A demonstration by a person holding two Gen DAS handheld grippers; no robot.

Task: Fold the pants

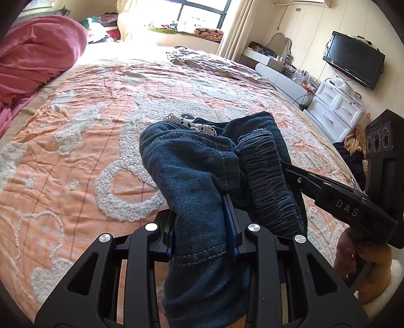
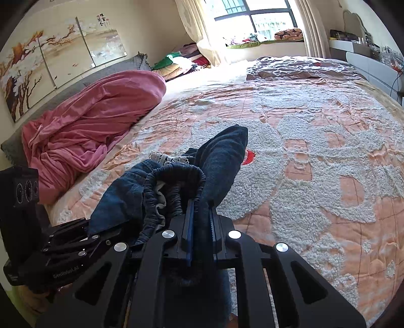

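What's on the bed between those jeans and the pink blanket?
Only bare quilt, in the right wrist view, separates jeans from pink blanket.

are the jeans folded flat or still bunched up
Bunched up: the jeans hang crumpled between the left gripper and right gripper, both shut on denim, above the bedspread.

Each fisheye camera sits just behind its own tongs, looking forward along them and close over the bed [image 1: 75,106] toward the window [image 2: 252,15]. Both views share the denim pants [image 1: 197,161], the pink blanket [image 2: 96,111], and each shows the other tongs alongside.
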